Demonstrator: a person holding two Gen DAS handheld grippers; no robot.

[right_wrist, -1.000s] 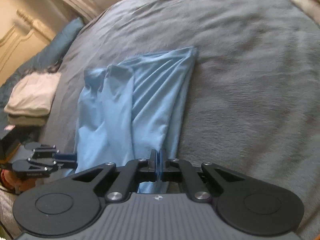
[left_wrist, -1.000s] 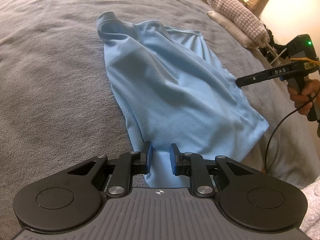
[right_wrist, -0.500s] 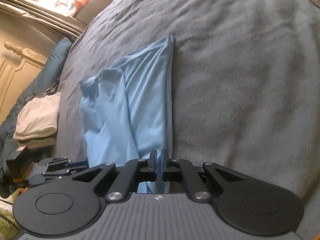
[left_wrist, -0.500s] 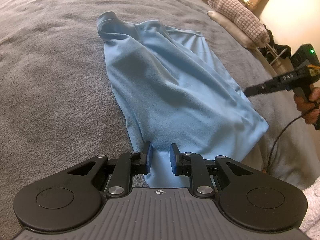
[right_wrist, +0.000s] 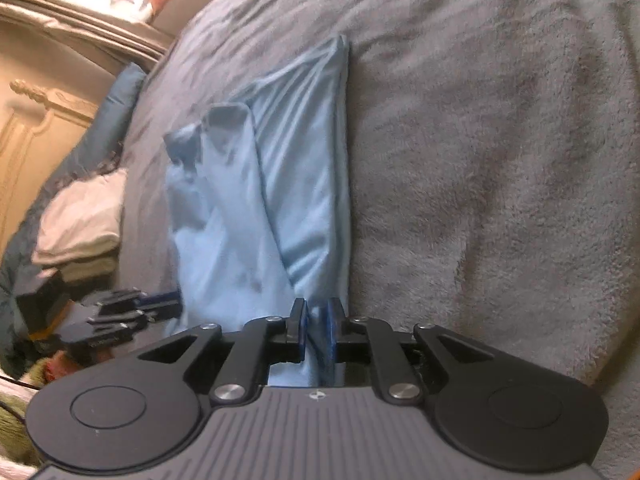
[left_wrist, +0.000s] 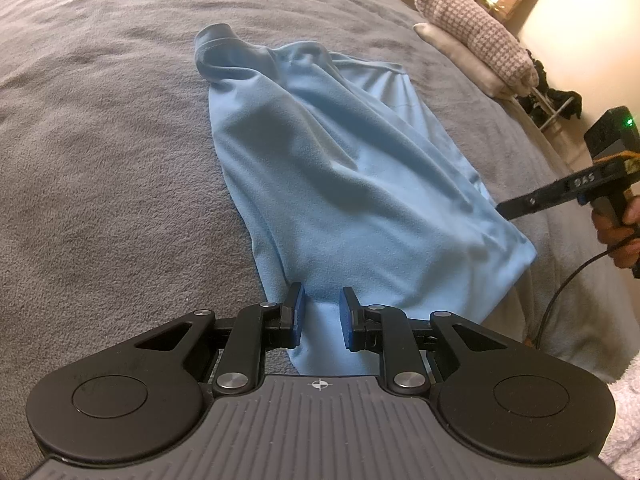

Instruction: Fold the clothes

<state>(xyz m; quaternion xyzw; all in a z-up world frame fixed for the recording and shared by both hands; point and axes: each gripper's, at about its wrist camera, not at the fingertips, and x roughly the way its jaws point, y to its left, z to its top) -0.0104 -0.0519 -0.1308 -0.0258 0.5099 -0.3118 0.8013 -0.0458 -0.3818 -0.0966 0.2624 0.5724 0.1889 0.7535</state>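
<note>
Both grippers sit at the near hem of the light blue shirt [left_wrist: 344, 168]. From its own camera, the left gripper [left_wrist: 322, 318] has its jaws parted, blue pads [left_wrist: 297, 314] standing apart with shirt fabric showing in the gap and neither pad pressing it. The right gripper [right_wrist: 316, 328] shows a narrow gap between its jaws, with a strip of blue cloth running through; the picture is blurred here, so whether the pads pinch the cloth or merely flank it cannot be told. In the left wrist view that same right gripper reaches in from the side, its dark tip at the shirt's side edge, held by a hand [left_wrist: 618, 236] with a black cable [left_wrist: 560, 300] trailing below.

Beyond the jaws, the shirt lies lengthwise on a grey fleecy blanket [left_wrist: 100, 160] covering the bed, rumpled and loosely gathered into long creases, its collar [left_wrist: 214, 38] at the far end. In the right wrist view one long edge of the shirt looks doubled over into a straight fold.

Farther off, a knitted bolster [left_wrist: 476, 26] rests on a pale pillow [left_wrist: 460, 58] at the bed's edge. A stack of folded laundry [right_wrist: 82, 224] sits off to the side in the right wrist view.
</note>
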